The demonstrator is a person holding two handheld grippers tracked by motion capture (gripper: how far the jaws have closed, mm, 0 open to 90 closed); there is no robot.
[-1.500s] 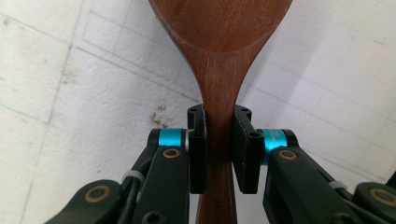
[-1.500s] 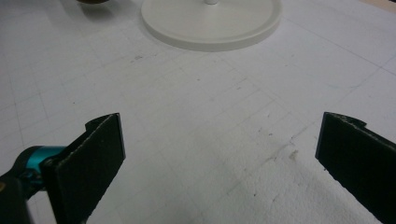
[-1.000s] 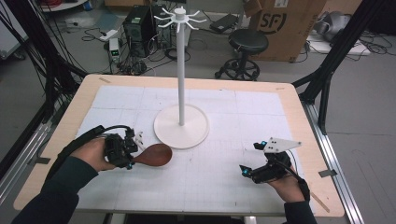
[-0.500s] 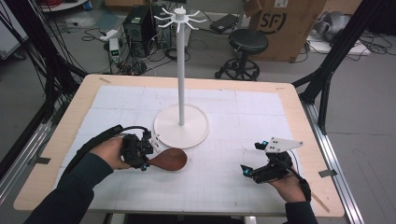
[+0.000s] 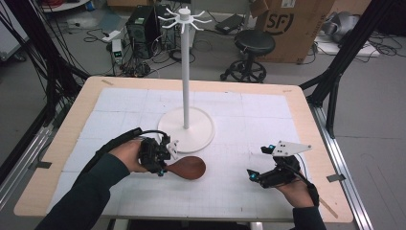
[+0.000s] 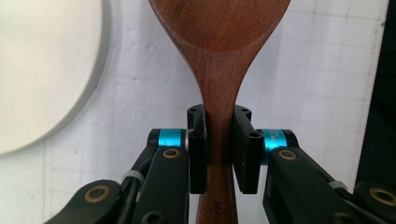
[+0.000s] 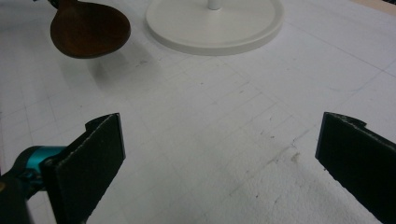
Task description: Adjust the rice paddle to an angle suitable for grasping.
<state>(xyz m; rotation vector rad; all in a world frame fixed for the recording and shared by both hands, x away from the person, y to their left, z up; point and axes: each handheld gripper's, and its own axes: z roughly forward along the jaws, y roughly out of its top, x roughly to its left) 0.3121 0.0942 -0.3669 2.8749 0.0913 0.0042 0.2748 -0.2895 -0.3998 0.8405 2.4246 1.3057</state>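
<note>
Two claws were at work over the bench (image 5: 119, 96), and we held one in each hand. Our left claw (image 5: 165, 154) was clamped on the narrow neck of a dark wooden spoon (image 5: 187, 167); in the left gripper view the two black pads (image 6: 198, 149) pressed against either side of the handle (image 6: 219, 140), with the handle's end running back beneath the claw and the broad bowl of the spoon reaching out ahead of it. From above, the bowl lay just beyond the left claw's tips, towards the middle of the bench; whether it hung clear of the white gridded sheet (image 5: 239, 115) or rested on it we could not tell. Just ahead of that claw stood the round white base (image 5: 201, 136) of a tall white stand (image 5: 185, 72), whose post rose to a ring of small hooks (image 5: 184, 17) at the top; the base sat near the spoon without touching it, and its curved edge showed at the left of the left gripper view (image 6: 46, 70). Our right claw (image 5: 258, 163) stood well apart from the spoon, low over the sheet, with its jaws spread wide and nothing between them. Looking along that right claw (image 7: 219, 154), we saw the spoon's bowl (image 7: 88, 30) far ahead and to the left, and the stand's base (image 7: 215, 23) ahead at the centre.
</note>
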